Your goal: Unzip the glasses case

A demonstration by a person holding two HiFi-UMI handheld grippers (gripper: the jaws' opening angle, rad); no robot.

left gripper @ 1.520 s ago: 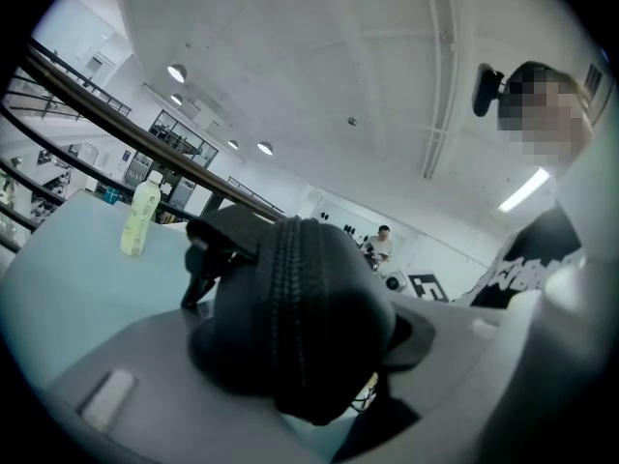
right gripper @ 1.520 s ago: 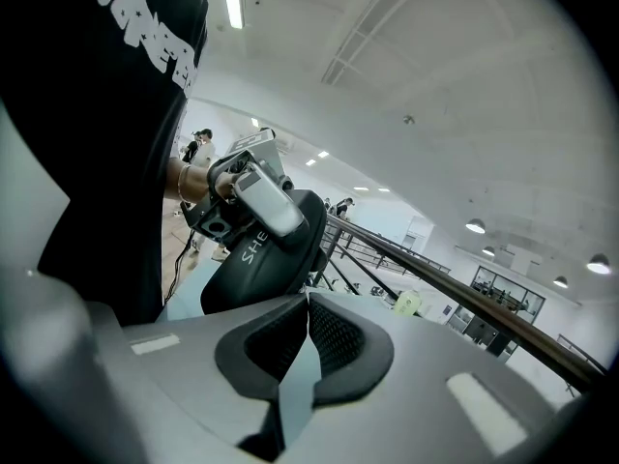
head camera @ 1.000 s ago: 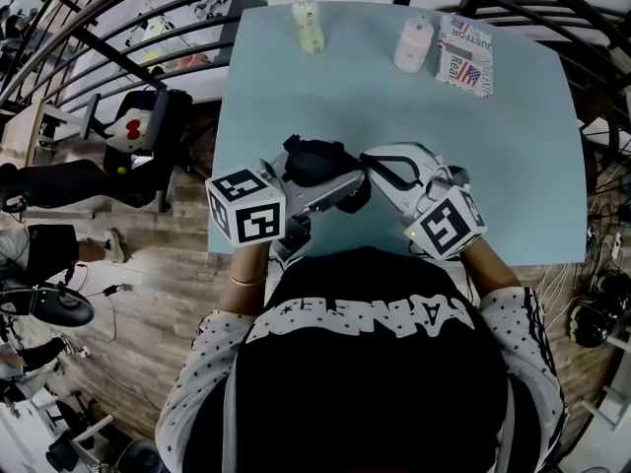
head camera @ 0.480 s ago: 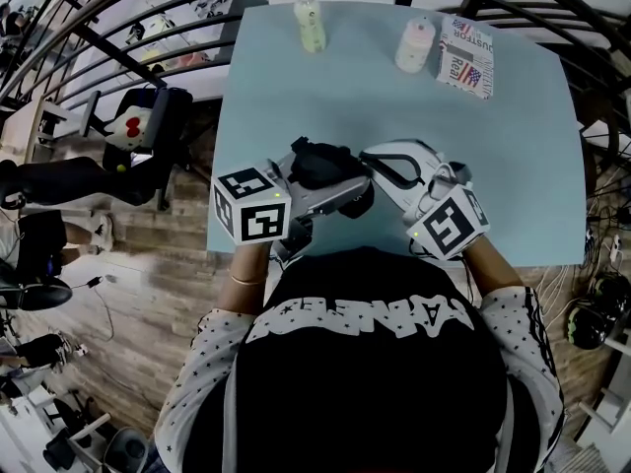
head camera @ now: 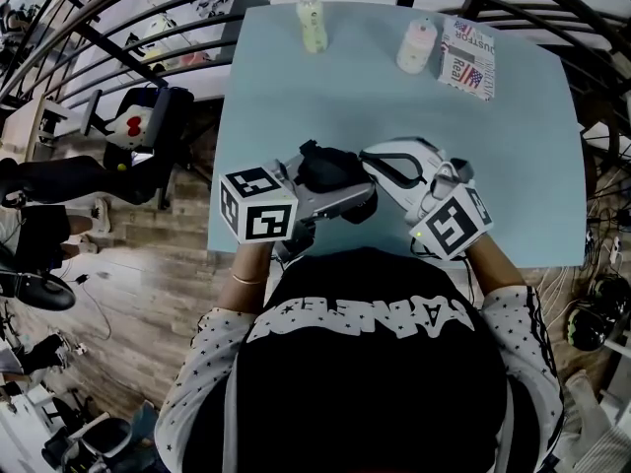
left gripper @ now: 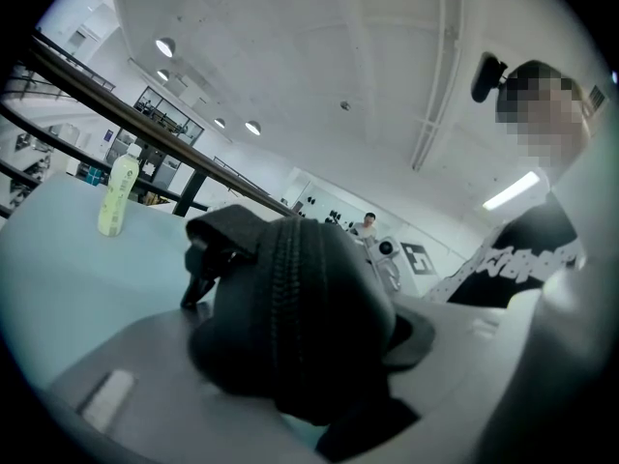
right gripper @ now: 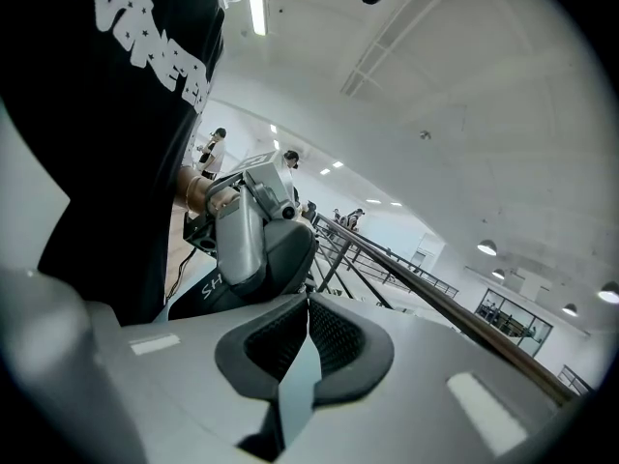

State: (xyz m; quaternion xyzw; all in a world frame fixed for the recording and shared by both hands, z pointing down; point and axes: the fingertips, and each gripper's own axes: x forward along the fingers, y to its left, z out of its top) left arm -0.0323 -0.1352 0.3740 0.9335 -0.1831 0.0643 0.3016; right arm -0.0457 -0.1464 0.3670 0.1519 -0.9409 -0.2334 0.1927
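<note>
Left tongs [left gripper: 300, 356] grip case [left gripper: 290, 278], right tongs [right gripper: 308, 329] — closed

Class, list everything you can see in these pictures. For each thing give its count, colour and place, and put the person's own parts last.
table: one, light blue, centre of the head view
bottle: one, pale green, upright at the table's far edge
container: one, whitish pink, right of the bottle
box: one, flag print, beside the container
glasses case: one, black, near edge, between the left gripper's jaws
railing: one, black, beyond the table
floor: brown wood, left of the table
left gripper: one, grey, shut on the glasses case
right gripper: one, grey, shut, right of the case
</note>
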